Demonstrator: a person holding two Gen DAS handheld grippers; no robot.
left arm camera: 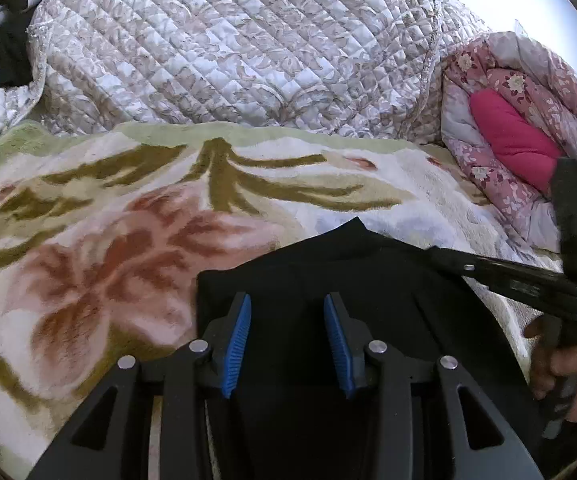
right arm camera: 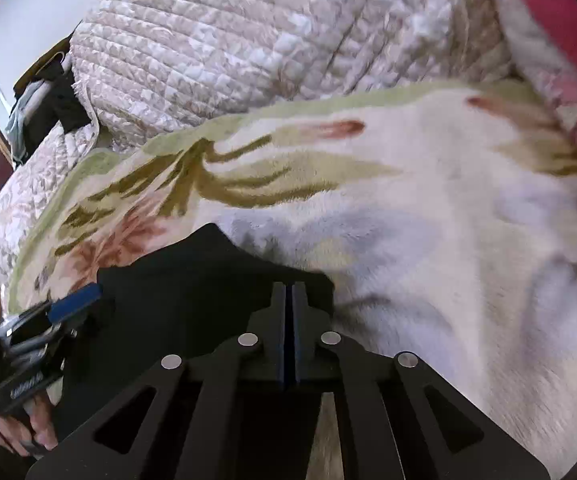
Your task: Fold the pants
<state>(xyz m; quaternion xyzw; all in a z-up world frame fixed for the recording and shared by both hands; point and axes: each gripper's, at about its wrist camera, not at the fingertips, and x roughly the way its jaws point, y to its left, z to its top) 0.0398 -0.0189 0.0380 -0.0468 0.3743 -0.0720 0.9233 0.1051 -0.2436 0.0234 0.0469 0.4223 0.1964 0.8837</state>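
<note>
Black pants (left arm camera: 328, 272) lie folded on a floral fleece blanket (left arm camera: 128, 220). My left gripper (left arm camera: 287, 304) hovers over the pants' near part. Its blue pads (left arm camera: 240, 340) stand apart and nothing is pressed between them. In the left wrist view my right gripper (left arm camera: 434, 254) comes in from the right, with its tips at the pants' far right corner. The right wrist view has the right gripper (right arm camera: 288, 290) shut with its jaws together, pinching the edge of the pants (right arm camera: 192, 280). At the left of that view, the left gripper's blue pad (right arm camera: 74, 302) rests over the cloth.
A quilted beige cover (left arm camera: 228, 48) is heaped behind the blanket. A pink floral duvet (left arm camera: 500, 176) with a magenta pillow (left arm camera: 516, 144) lies at the right. A hand (left arm camera: 572, 376) holds the right gripper's handle. Dark clothes (right arm camera: 48, 108) hang at the far left.
</note>
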